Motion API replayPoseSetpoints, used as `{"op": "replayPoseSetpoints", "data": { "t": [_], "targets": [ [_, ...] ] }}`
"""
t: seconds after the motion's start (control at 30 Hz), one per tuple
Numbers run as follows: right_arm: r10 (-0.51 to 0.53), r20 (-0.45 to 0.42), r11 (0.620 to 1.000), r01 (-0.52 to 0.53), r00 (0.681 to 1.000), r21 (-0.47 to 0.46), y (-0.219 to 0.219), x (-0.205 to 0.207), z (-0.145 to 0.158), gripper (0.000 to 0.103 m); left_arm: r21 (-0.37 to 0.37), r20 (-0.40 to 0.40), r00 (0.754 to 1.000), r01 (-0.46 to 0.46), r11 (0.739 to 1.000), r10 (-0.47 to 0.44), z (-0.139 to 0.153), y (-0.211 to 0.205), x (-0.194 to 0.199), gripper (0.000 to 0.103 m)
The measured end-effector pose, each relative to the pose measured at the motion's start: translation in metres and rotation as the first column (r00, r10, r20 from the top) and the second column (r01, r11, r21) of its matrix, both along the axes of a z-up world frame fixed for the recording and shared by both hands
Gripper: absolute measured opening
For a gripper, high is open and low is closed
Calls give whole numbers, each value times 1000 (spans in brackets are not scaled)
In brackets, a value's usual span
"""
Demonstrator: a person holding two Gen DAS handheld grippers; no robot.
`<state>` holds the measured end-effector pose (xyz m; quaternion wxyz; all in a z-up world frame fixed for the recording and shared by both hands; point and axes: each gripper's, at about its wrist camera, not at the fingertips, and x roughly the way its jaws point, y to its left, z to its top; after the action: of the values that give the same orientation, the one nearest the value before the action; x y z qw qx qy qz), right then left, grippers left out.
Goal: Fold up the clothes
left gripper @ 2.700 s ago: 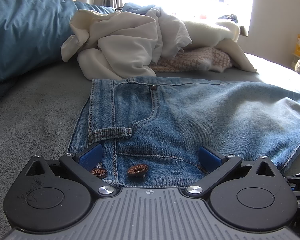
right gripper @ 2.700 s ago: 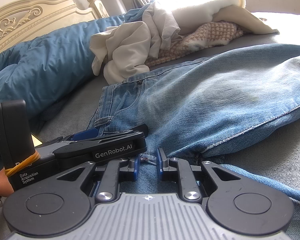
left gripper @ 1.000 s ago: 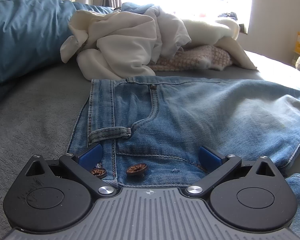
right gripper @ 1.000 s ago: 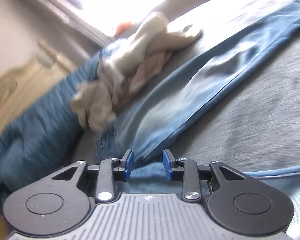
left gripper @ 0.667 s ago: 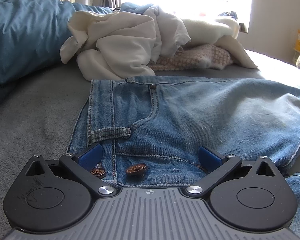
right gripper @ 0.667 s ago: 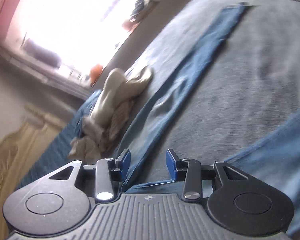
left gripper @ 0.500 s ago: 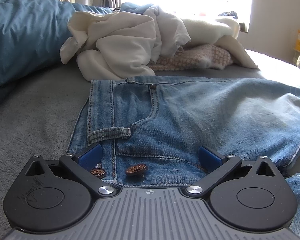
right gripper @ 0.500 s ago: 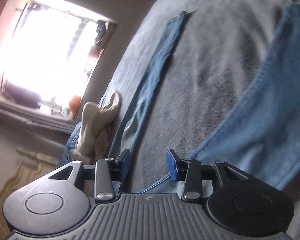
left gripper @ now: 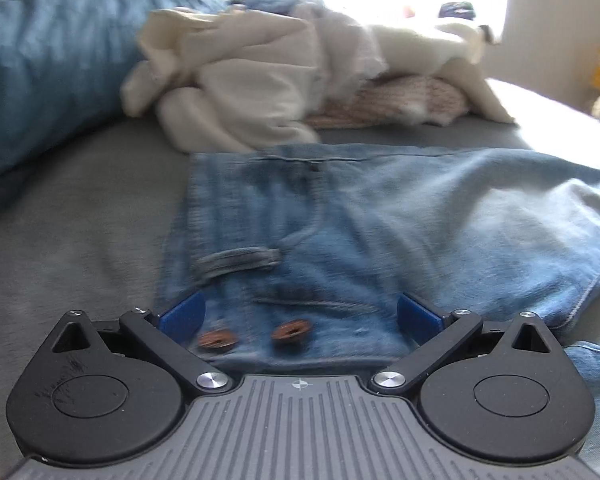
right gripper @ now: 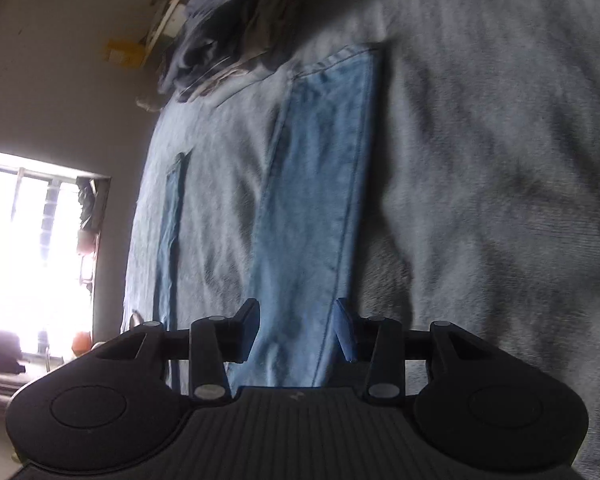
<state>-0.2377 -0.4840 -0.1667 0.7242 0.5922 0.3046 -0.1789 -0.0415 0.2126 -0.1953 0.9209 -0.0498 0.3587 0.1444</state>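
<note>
Light blue jeans (left gripper: 380,220) lie flat on the grey bed sheet (left gripper: 80,220), waistband towards me. My left gripper (left gripper: 300,316) stands wide open over the waistband, with two copper buttons (left gripper: 291,329) between its blue pads and nothing pinched. In the right wrist view, which is rolled sideways, one jeans leg (right gripper: 320,180) stretches away to its hem. My right gripper (right gripper: 298,328) hovers over that leg with its jaws apart; the denim runs beneath the gap and the pads do not press on it. The other leg (right gripper: 172,208) lies further left.
A heap of white and beige clothes (left gripper: 252,80) sits just beyond the waistband. A blue duvet (left gripper: 40,60) is bunched at the left. A stack of dark clothes (right gripper: 220,32) lies past the leg hems. A bright window (right gripper: 28,260) is beside the bed.
My right gripper has swept from the crotch out along the jeans leg while rolling sideways, and its jaws have spread a little. The left gripper has stayed over the waistband, tilting slightly.
</note>
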Motion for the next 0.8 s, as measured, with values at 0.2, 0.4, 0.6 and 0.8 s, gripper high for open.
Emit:
{"op": "replayPoseSetpoints", "data": {
  "t": [0.2, 0.4, 0.6, 0.8],
  "targets": [
    [-53, -17, 997, 54, 998, 62, -28, -10, -24, 44, -52, 70, 997, 41, 998, -37, 49, 3, -66, 103],
    [-13, 18, 994, 11, 1000, 112, -30, 35, -47, 44, -163, 0, 997, 80, 983, -81, 63, 4, -148, 103],
    [19, -8, 978, -17, 1000, 206, -12, 42, -73, 43, -247, -96, 994, 21, 969, -46, 31, -1, -192, 103],
    [2, 5, 974, -3, 1000, 225, -8, 42, -76, 43, -261, -104, 993, -86, 961, 61, 4, -1, -189, 99]
  ]
}}
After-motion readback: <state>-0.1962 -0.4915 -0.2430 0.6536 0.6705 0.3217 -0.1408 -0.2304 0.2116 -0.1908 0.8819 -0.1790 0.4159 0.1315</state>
